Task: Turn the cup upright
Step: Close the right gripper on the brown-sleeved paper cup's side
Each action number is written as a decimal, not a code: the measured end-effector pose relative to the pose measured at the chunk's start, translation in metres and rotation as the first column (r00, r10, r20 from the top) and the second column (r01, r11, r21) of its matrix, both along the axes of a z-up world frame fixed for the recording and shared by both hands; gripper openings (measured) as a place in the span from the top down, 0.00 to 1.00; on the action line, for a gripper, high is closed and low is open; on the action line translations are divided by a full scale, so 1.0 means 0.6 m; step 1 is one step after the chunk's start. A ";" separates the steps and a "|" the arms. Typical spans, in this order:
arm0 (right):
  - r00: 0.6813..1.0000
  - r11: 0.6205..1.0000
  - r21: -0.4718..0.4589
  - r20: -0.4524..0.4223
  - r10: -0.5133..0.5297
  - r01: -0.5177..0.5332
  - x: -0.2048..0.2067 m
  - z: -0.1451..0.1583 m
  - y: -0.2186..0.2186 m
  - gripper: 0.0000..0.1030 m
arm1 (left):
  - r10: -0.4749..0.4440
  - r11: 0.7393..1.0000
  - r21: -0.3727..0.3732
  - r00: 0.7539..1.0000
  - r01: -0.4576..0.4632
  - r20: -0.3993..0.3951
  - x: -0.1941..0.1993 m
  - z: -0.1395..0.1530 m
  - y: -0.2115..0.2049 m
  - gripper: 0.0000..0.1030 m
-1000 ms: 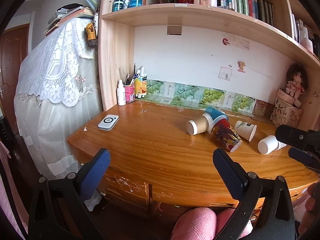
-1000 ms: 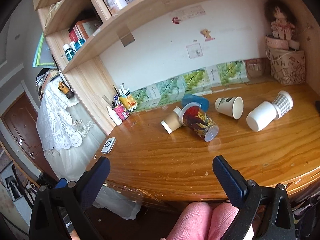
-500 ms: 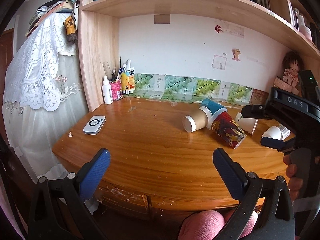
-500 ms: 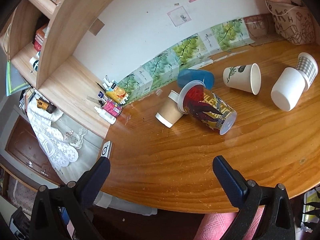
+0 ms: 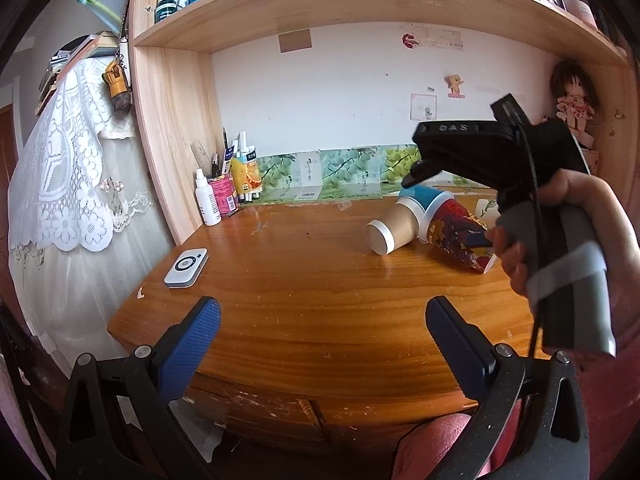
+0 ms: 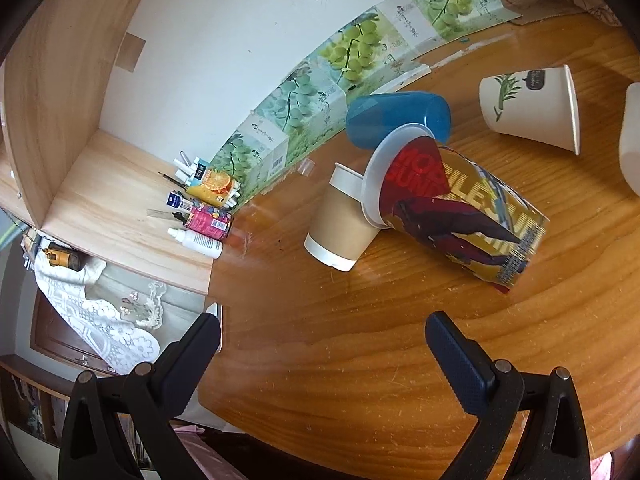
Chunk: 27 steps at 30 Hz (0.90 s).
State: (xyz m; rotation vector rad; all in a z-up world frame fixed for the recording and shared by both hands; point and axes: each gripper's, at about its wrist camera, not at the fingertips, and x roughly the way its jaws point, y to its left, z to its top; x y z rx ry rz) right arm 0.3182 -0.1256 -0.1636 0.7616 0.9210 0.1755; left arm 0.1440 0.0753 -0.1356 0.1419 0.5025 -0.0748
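Note:
Several cups lie on their sides on the wooden desk [image 6: 360,352]: a brown paper cup [image 6: 342,226], a tall printed plastic cup [image 6: 460,216], a blue cup [image 6: 396,118] behind them and a white cup with a leaf print [image 6: 528,110]. My right gripper [image 6: 322,340] is open and empty, hovering above the desk just short of the brown and printed cups. My left gripper [image 5: 322,332] is open and empty over the desk's front edge. The brown cup [image 5: 394,230] and printed cup [image 5: 456,236] show in the left wrist view, partly behind the right gripper's body [image 5: 500,156].
A white plain cup [image 6: 632,136] lies at the right edge. A white device [image 5: 186,268] sits at the desk's left. Bottles and a pen holder [image 5: 224,196] stand in the back left corner. A doll [image 5: 572,100] sits back right. Shelves hang above.
My right gripper has moved forward and down toward the brown and printed cups, and now blocks the right side of the left wrist view. The left gripper shifted slightly; cups have not moved.

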 end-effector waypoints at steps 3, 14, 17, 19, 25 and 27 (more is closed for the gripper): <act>1.000 1.000 -0.016 -0.019 -0.012 0.011 0.035 -0.007 0.006 0.00 | 0.003 0.999 0.041 1.000 -0.003 -0.001 0.002 -0.008 -0.005 0.01; 0.994 0.998 -0.012 -0.085 -0.069 0.068 0.112 -0.044 0.000 0.00 | -0.017 1.000 -0.020 0.999 0.018 0.043 0.021 0.001 0.011 0.01; 0.992 0.997 -0.019 -0.099 -0.076 0.074 0.128 -0.052 0.002 0.00 | -0.033 0.999 -0.009 0.995 0.034 0.098 0.030 0.010 0.007 0.01; 0.991 0.997 -0.017 -0.110 -0.082 0.080 0.138 -0.059 0.002 0.00 | -0.045 0.999 0.006 0.990 0.045 0.131 0.037 0.015 0.000 0.01; 0.986 0.996 -0.021 -0.136 -0.092 0.090 0.166 -0.078 0.003 0.00 | -0.122 0.992 -0.008 0.980 0.125 0.160 0.077 0.021 -0.024 0.01; 0.986 0.996 -0.021 -0.143 -0.089 0.087 0.172 -0.084 0.003 0.00 | -0.156 0.987 -0.009 0.973 0.160 0.169 0.091 0.022 -0.035 0.01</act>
